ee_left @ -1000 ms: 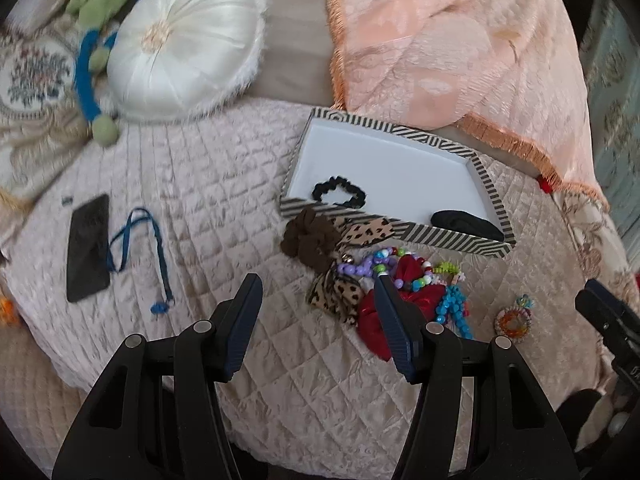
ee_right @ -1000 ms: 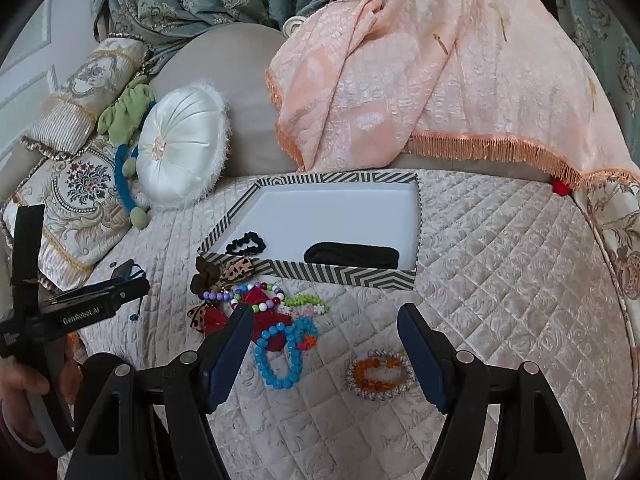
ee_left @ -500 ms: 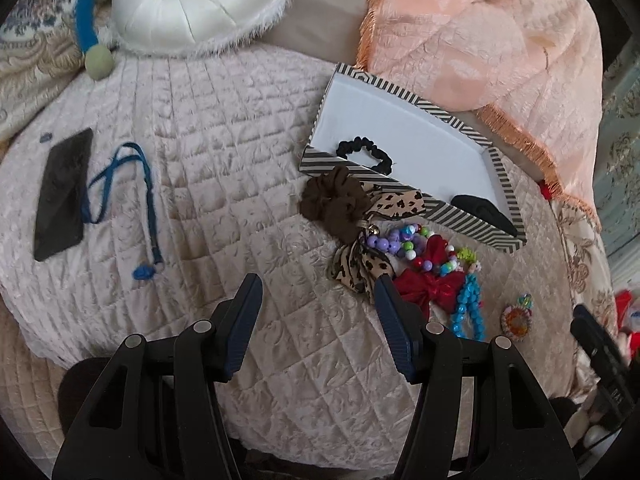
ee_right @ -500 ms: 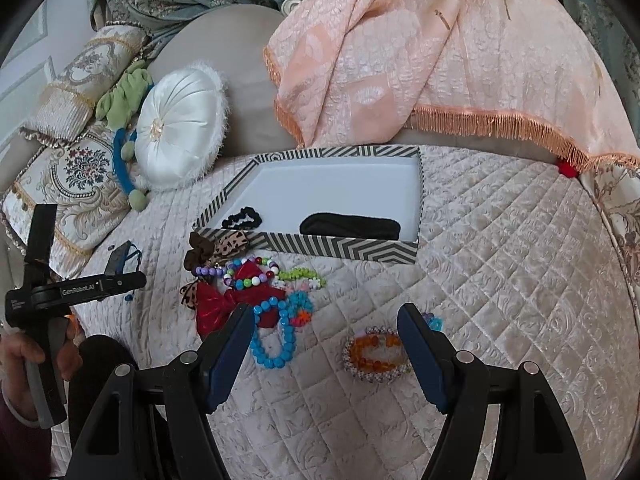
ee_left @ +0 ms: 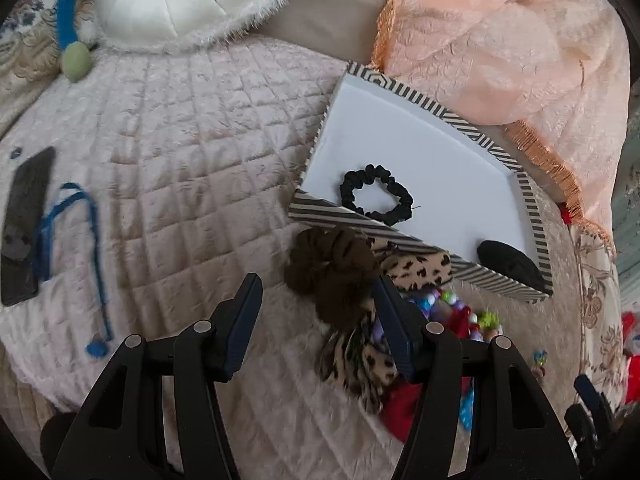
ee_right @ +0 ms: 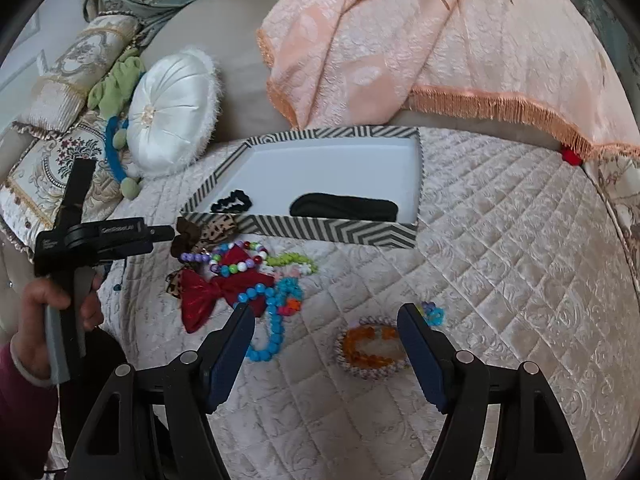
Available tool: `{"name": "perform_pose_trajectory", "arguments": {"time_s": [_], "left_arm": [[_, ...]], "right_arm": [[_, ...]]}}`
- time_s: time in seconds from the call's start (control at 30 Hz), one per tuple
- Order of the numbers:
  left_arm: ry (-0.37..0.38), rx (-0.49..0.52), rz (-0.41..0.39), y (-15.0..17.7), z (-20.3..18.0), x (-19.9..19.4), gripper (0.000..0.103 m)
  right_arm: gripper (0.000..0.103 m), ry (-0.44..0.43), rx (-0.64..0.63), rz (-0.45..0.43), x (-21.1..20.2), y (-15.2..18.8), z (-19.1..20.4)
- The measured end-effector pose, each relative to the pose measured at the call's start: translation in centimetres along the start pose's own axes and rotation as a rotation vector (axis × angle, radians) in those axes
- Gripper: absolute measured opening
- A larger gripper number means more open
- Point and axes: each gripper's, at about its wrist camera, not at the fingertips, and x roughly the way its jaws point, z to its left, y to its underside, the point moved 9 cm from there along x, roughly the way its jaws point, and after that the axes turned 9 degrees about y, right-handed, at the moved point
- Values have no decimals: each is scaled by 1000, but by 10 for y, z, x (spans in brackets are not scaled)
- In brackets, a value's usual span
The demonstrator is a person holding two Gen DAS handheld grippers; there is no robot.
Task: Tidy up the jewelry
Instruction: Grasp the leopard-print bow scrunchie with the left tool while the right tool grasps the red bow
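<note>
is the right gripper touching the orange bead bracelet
Apart. The right wrist view shows the right gripper open, and the orange bead bracelet lying flat on the quilt between its fingers, with quilt visible on both sides of it.

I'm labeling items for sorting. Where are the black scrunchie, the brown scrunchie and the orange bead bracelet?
black scrunchie [ee_left: 376, 194], left wrist view, on its ruffled ring.
brown scrunchie [ee_left: 336, 276], left wrist view, on its bunched middle.
orange bead bracelet [ee_right: 370, 350], right wrist view, on its near rim.

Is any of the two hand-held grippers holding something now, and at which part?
Nothing is held. The left hand-held gripper is open in front of the brown scrunchie; the right hand-held gripper is open above the orange bracelet.
</note>
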Motion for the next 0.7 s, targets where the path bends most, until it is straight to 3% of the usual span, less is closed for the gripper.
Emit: {"name": "perform_pose_trajectory", "arguments": {"time_s": [0.1,0.17,0.23,0.27,0.53,0.7], "left_arm": [[19,-15,29,-1,2,15,53],[29,-13,40,-1,2,21,30],[20,9,26,-3,0,19,15],[14,19,15,-4,0,17,13],[47,11,-86,-15,7,-21,10],[83,25,-130,-21,6,-52,10]], "right_arm": [[71,-1,16,9,4,0,-5],[71,-7,11,14,5,0,-2],[71,-11,-2,16,8,-1,2],[71,-14,-5,17,9,-1,4],[67,-55,-22,23,18,-6,23],[59,-132,-56,39,24,-10,50]]}}
